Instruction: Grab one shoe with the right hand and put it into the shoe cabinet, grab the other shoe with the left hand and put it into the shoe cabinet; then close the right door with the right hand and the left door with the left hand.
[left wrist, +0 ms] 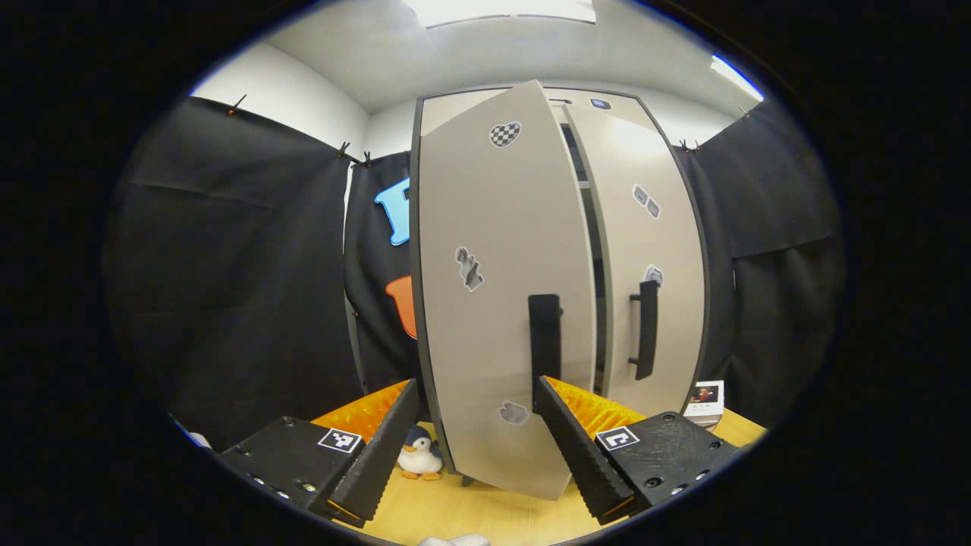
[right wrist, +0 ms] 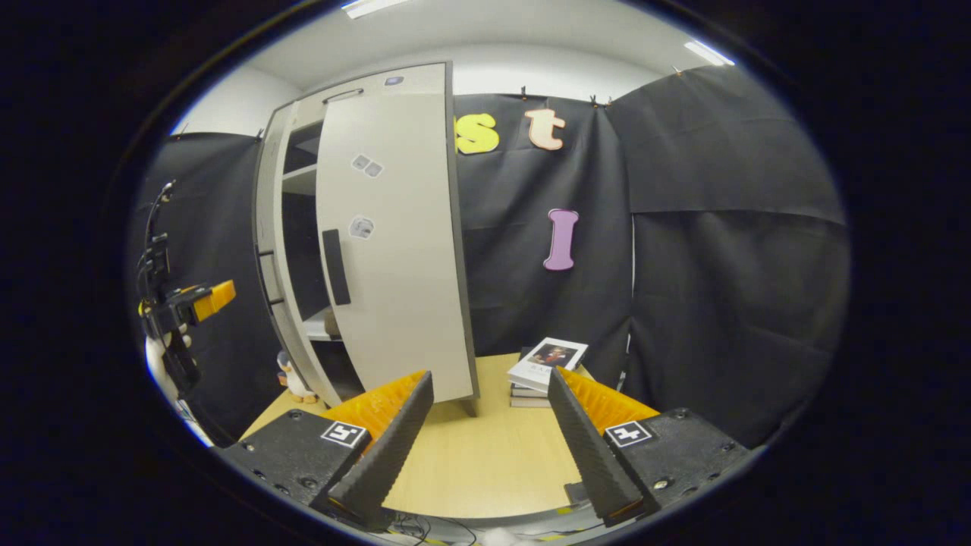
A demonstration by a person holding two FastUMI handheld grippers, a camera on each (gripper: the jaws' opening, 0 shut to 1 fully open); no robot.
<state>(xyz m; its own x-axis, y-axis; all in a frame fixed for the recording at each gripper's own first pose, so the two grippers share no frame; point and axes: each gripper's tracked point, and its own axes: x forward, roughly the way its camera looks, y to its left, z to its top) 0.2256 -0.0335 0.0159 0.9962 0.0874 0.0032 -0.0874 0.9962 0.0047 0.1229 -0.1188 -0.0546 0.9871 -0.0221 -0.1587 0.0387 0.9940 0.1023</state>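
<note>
The grey shoe cabinet (left wrist: 485, 98) stands on the wooden table. Its left door (left wrist: 485, 303) hangs partly open, close in front of my left gripper (left wrist: 476, 381). That gripper is open, one finger on each side of the door's lower part, its right tip just below the black handle (left wrist: 545, 341). The right door (left wrist: 652, 250) is nearly closed, with a dark gap beside its handle (left wrist: 647, 330). In the right gripper view the right door (right wrist: 394, 250) stands ajar. My right gripper (right wrist: 489, 375) is open and holds nothing, back from the cabinet. A small brownish shape (right wrist: 331, 322) lies on a shelf.
A penguin toy (left wrist: 419, 455) sits on the table by the cabinet's left foot. A stack of books (right wrist: 546, 364) lies to the right of the cabinet. A white object (left wrist: 455, 541) peeks in at the table's near edge. Black cloth walls surround the table (right wrist: 485, 462).
</note>
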